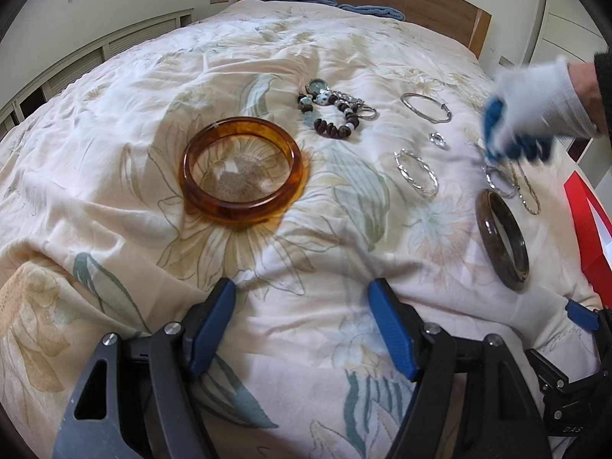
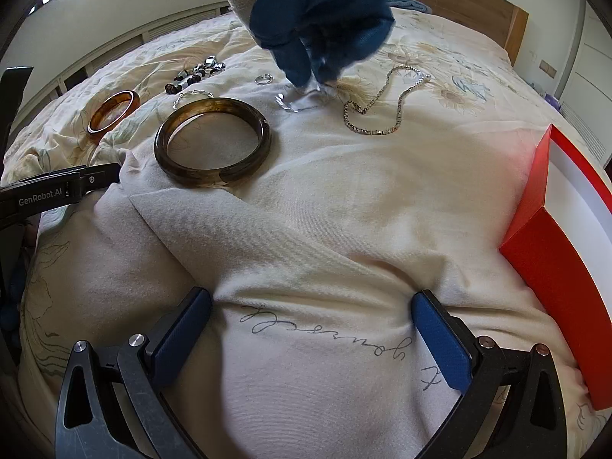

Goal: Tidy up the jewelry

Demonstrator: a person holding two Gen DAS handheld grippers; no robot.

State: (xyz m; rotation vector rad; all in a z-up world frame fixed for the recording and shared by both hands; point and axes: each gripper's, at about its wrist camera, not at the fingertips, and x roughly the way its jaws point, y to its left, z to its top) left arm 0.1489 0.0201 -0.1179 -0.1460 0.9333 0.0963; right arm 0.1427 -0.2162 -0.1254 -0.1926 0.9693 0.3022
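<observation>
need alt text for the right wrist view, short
A gloved hand pinches at a small silver piece on a cream floral bedspread, beside a silver chain necklace and a dark brown translucent bangle. The open right gripper rests empty below; a red box sits at right.

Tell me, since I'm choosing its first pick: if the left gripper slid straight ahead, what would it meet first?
Probably the amber bangle, lying flat just left of the line of the left gripper; only bare quilt lies between. Depth is uncertain.
</observation>
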